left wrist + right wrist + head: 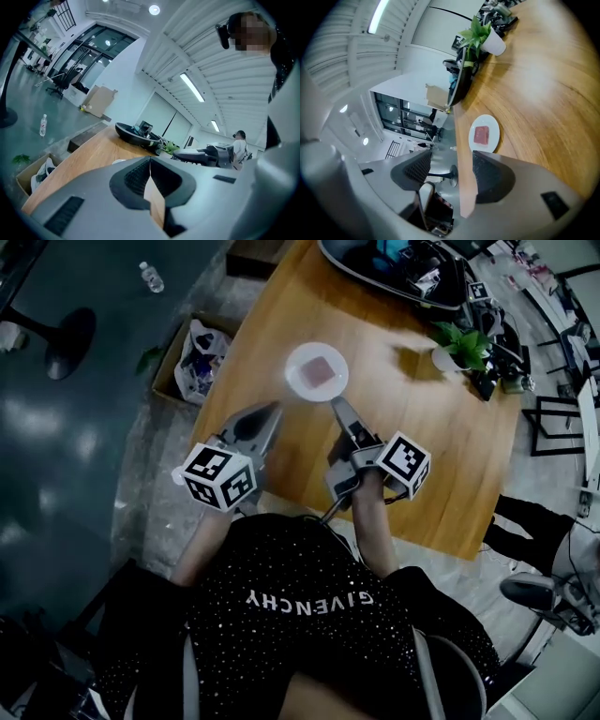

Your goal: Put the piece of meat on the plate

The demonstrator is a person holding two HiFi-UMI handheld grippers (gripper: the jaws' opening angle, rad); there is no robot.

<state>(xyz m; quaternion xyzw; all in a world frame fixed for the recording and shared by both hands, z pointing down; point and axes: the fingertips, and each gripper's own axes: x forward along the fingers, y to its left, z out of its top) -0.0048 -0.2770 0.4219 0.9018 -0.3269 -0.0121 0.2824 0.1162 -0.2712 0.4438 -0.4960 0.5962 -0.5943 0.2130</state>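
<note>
- Right gripper (pixel 451 177) spread wide, nothing between the pads, only the table's edge and floor seen through the gap; in the head view the right gripper (pixel 337 407) tipped just beside the plate's near rim.
- Left gripper (pixel 150 161) pinched together at the tips, nothing held; in the head view the left gripper (pixel 265 415) over the table's left edge, short of the plate.
- Piece of meat (pixel 320 368) lying flat in the middle of the plate (pixel 296 356), pink-red and squarish; same piece of meat (pixel 481 135) on the white plate (pixel 493 124) in the right gripper view.
- One plate, one piece of meat, neither touched by a jaw.
- Legible writing: "GIVENCHY" in white across the black speckled shirt (pixel 309 601), upside down in the head view. Black-and-white square patterns on the two marker cubes (pixel 218 476) (pixel 405 462), one per gripper; no words on them.
- Table (pixel 427 460) of bare wood; plate close to its left edge, open wood between plate and potted plant (pixel 459 343) to the right, and more open wood toward the near edge.
- One dark oval tray (pixel 375 268) of clutter at the far end.
- Off the table, on the floor to the left: one cardboard box (pixel 171 362) holding a bag, one water bottle (pixel 150 277) farther out.
</note>
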